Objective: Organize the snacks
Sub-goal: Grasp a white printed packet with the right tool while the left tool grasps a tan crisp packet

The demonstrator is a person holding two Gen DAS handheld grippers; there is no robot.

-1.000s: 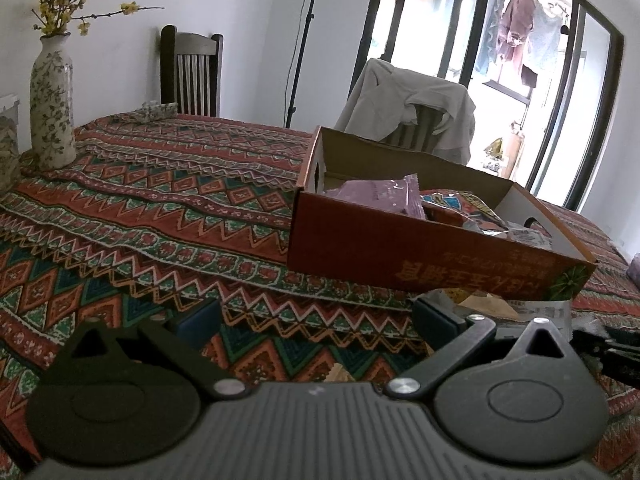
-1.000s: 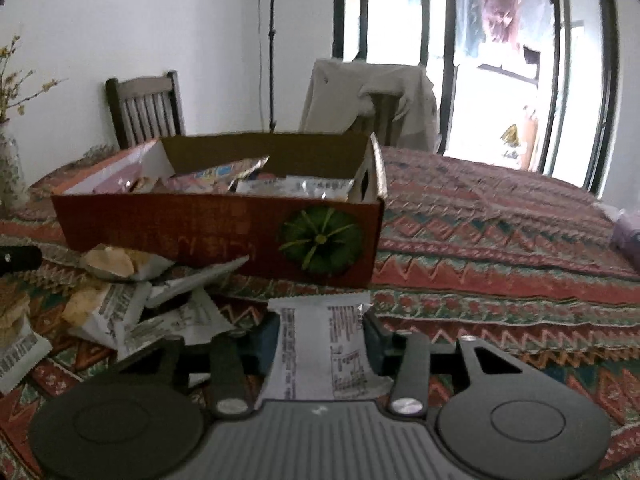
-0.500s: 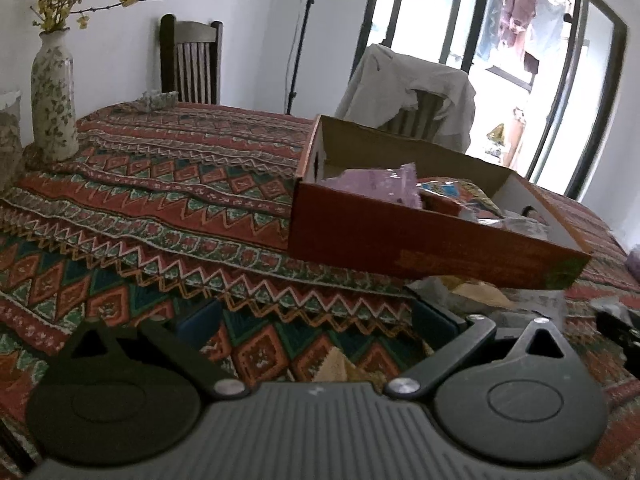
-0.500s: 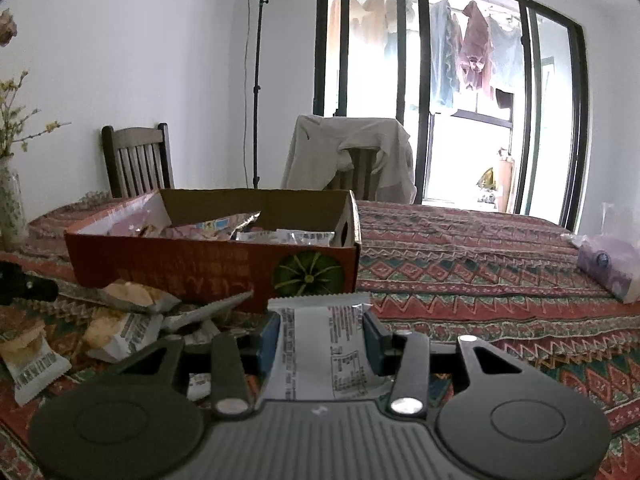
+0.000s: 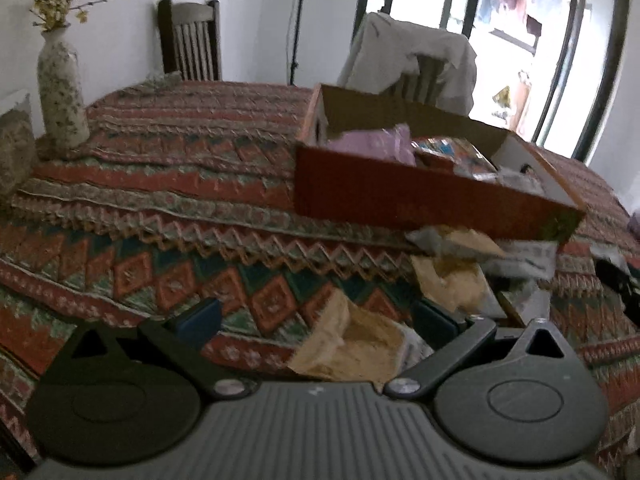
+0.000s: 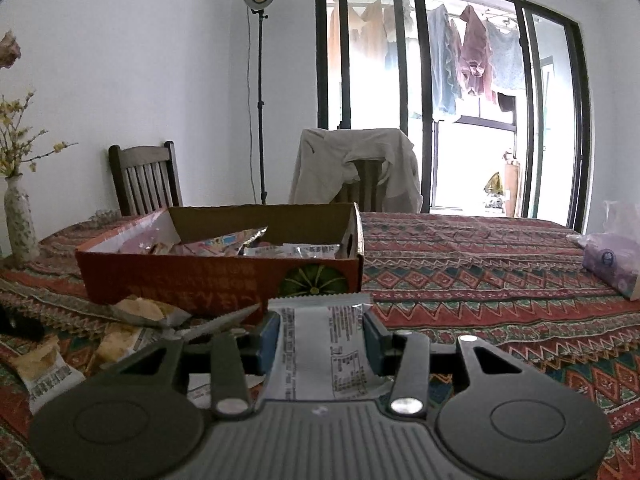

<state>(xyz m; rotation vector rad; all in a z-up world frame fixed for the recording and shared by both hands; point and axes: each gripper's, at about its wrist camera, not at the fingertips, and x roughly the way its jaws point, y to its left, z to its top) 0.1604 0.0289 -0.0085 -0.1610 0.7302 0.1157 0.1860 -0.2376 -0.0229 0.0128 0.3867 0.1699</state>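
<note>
An open red cardboard box (image 5: pixel 400 196) (image 6: pixel 192 280) with several snack packets inside stands on the patterned tablecloth. Several loose cracker packets (image 5: pixel 452 280) (image 6: pixel 132 316) lie in front of it. My left gripper (image 5: pixel 320 316) is open and hangs just above one tan cracker packet (image 5: pixel 360 344), which lies between its fingers. My right gripper (image 6: pixel 320 340) is shut on a white snack packet (image 6: pixel 324 352) and holds it above the table, in front of the box's right end.
A flowered vase (image 5: pixel 60 92) (image 6: pixel 20 224) stands at the table's far left. Two chairs (image 6: pixel 144 180) stand behind the table, one draped with a jacket (image 6: pixel 356 168). A purple tissue pack (image 6: pixel 612 260) lies at the right.
My left gripper has moved forward and tilted down over the loose cracker packets. My right gripper has risen with the white packet, and the box now sits lower in its view.
</note>
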